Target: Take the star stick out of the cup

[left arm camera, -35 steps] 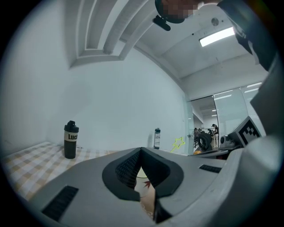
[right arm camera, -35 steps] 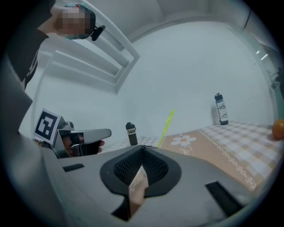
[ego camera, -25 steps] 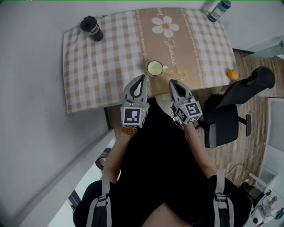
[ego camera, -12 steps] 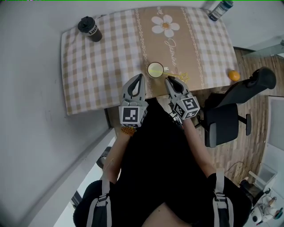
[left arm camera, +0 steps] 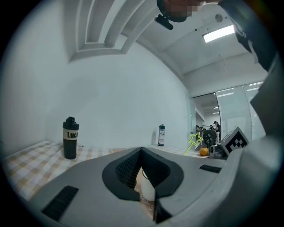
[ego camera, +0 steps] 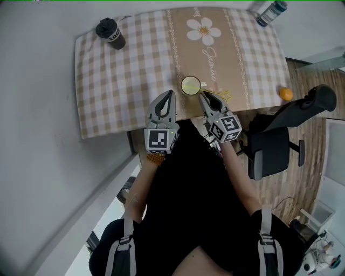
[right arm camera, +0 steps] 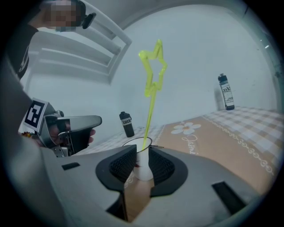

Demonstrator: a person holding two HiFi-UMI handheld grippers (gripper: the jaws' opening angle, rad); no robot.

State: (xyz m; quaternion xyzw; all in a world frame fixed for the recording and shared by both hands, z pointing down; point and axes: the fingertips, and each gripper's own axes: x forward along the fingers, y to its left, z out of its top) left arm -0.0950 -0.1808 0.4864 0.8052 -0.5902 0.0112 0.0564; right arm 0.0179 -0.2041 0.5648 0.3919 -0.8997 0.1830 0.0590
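A white cup stands near the front edge of the checked tablecloth. A yellow star stick stands in it and leans right, its star over the cloth's edge. My right gripper is just right of the cup and slightly open; in the right gripper view the cup shows in the gap ahead of its jaws. My left gripper is shut, just left of and nearer than the cup, holding nothing. In the left gripper view the cup peeks through below the closed tips.
At the back left of the table is a black bottle, and a capped bottle stands at the back right. An orange lies at the table's right edge. A black office chair is right of me, a white wall on the left.
My right gripper has moved forward and left, closer to the cup and the stick. The left gripper has hardly moved.
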